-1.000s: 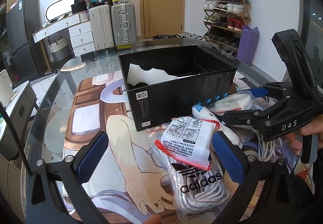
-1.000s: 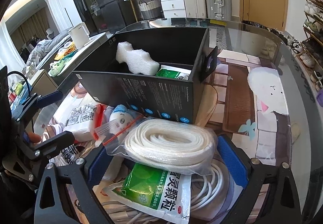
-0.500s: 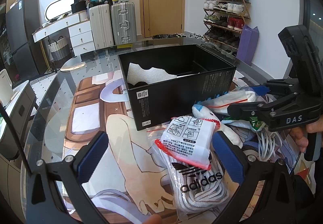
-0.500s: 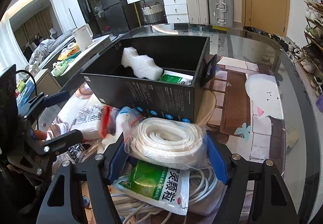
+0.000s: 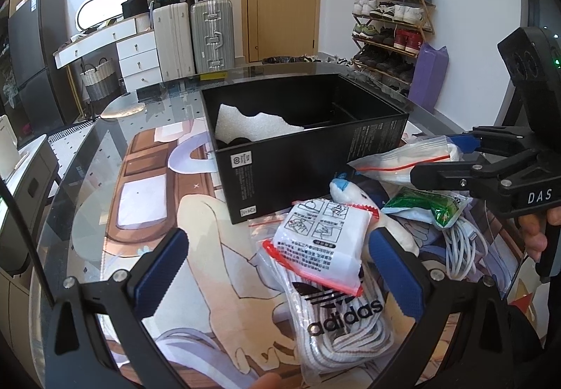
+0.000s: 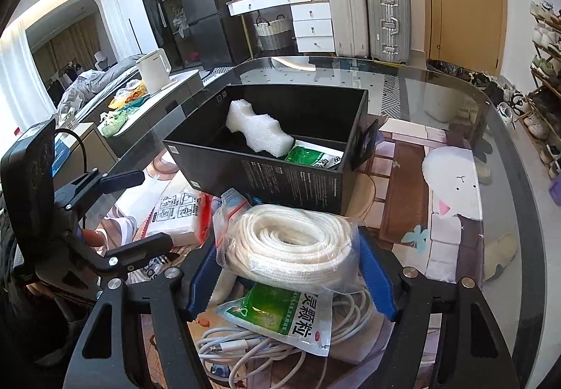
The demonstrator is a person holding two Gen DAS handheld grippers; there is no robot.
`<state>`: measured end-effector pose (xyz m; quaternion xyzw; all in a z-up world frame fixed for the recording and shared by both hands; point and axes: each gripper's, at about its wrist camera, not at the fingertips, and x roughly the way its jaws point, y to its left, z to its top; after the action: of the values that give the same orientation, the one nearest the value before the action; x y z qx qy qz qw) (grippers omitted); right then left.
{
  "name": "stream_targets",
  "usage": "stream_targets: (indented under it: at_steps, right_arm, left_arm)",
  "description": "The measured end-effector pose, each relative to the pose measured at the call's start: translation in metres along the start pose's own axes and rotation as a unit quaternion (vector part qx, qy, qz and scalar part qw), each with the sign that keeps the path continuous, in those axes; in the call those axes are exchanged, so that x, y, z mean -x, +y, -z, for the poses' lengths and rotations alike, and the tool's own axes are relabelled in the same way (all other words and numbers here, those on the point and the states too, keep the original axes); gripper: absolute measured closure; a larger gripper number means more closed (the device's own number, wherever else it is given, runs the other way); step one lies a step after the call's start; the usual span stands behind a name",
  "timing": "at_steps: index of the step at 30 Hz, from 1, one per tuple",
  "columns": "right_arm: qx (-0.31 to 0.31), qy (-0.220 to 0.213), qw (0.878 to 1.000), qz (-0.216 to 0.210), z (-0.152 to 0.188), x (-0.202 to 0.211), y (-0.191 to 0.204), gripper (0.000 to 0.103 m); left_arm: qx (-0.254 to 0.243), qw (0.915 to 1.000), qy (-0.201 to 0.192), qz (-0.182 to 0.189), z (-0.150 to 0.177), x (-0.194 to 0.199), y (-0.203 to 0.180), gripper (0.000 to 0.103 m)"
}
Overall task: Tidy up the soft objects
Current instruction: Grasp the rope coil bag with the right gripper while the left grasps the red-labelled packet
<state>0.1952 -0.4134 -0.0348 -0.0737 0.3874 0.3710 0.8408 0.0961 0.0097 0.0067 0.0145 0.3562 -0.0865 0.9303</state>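
My right gripper (image 6: 289, 275) is shut on a clear zip bag of coiled white rope (image 6: 291, 245) and holds it lifted just in front of the open black box (image 6: 291, 175); the bag also shows in the left wrist view (image 5: 406, 161). The box holds a white foam piece (image 6: 257, 133) and a green sachet (image 6: 312, 157). My left gripper (image 5: 277, 270) is open and empty over a white packet with red edges (image 5: 324, 241) and a bagged Adidas sock bundle (image 5: 343, 315).
A green-and-white medicine sachet (image 6: 291, 315) and a coiled white cable (image 6: 245, 347) lie under my right gripper. A white plush toy (image 5: 350, 192) lies beside the box. The glass table (image 5: 105, 178) has a printed mat. Suitcases and a shoe rack stand behind.
My right gripper has closed on the rope bag and lifted it up toward the box. The left gripper has stayed still.
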Motion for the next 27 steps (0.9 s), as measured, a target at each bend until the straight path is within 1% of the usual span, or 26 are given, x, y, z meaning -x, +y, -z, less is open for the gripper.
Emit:
stream_targets:
  at_steps: [3,4,6,8,9,10,11,12,18,27]
  right_arm:
    - [0.003,-0.001,1.000,-0.001,0.000,0.001,0.002,0.030]
    - [0.004,-0.002,1.000,-0.001,0.000,0.001,0.002,0.030]
    - [0.003,-0.001,1.000,-0.001,0.000,0.001,0.002,0.030]
    - [0.004,-0.001,1.000,-0.001,0.000,0.001,0.003,0.030]
    - [0.004,0.000,1.000,-0.002,0.000,0.001,0.003,0.030]
    - [0.004,-0.001,1.000,-0.001,0.000,0.002,0.003,0.030]
    - [0.004,0.000,1.000,-0.001,0.000,0.002,0.003,0.030]
    - [0.005,0.000,1.000,-0.001,0.000,0.002,0.003,0.030]
    - [0.006,-0.001,1.000,-0.001,0.000,0.004,0.001,0.030]
    - [0.012,-0.009,1.000,-0.003,-0.001,0.012,0.003,0.030]
  left_arm:
    - [-0.002,1.0000,0.005,0.005,0.000,-0.003,-0.002,0.000]
    - [-0.004,0.9999,0.007,0.007,0.000,-0.004,-0.003,0.002]
    - [-0.010,0.9999,0.008,0.010,0.001,-0.004,-0.006,0.008]
    - [-0.017,0.9996,0.010,0.019,0.002,-0.004,-0.008,0.020]
    - [-0.021,0.9995,0.012,0.021,0.002,-0.004,-0.010,0.023]
    - [-0.024,0.9993,0.013,0.024,0.003,-0.004,-0.012,0.032]
    - [-0.026,0.9992,0.012,0.027,0.003,-0.002,-0.012,0.045]
    - [-0.028,0.9991,0.013,0.028,0.004,-0.002,-0.013,0.049]
    - [-0.039,0.9986,0.008,0.035,0.005,0.006,-0.018,0.050]
    - [-0.024,0.9989,-0.005,0.040,-0.001,0.018,-0.009,0.050]
